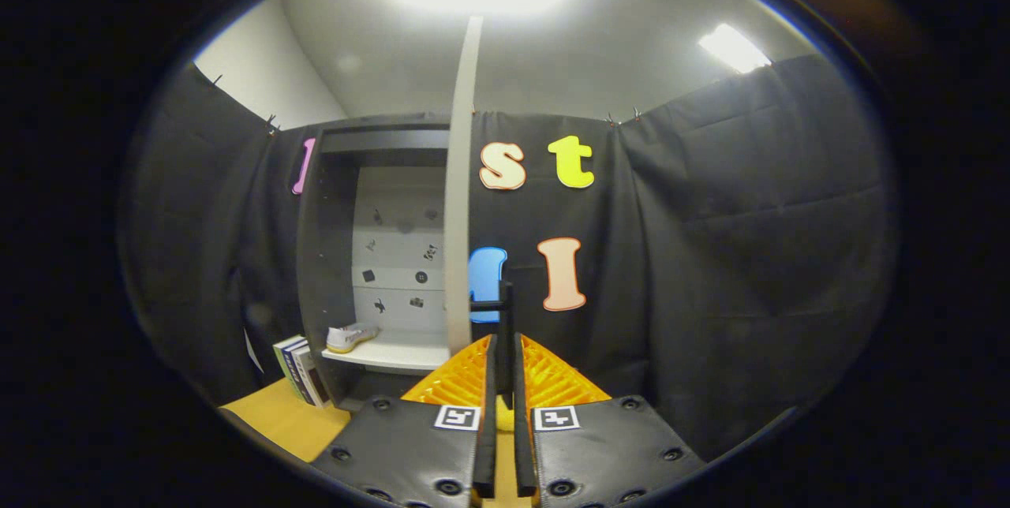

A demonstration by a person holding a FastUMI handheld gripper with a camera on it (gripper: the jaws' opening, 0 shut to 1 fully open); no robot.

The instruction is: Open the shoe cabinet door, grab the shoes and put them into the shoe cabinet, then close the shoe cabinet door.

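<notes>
Gripper: we are seeing the gripper [503, 350] with its fingers [487, 413] drawn nearly together, and they are clamping a thin dark upright bar between them.
Handle: the door handle [502, 304] is that dark bar, and it is rising from between the fingers and joining the door by a short horizontal stub.
Door: the cabinet door [460, 200] is standing open and we are looking at it edge-on, a pale strip running up just left of the handle.
Cabinet: the shoe cabinet [371, 255] is standing open to the left of the door, dark-framed with a pale back panel that is carrying small dark marks.
Shoe: a white shoe [351, 337] is lying on the white shelf [394, 352] inside the cabinet, toward its left side.
Books: a few books [301, 370] are leaning just left of the cabinet's base.
Bench: we are seeing the yellow bench [276, 417] beneath the books and the cabinet.
</notes>
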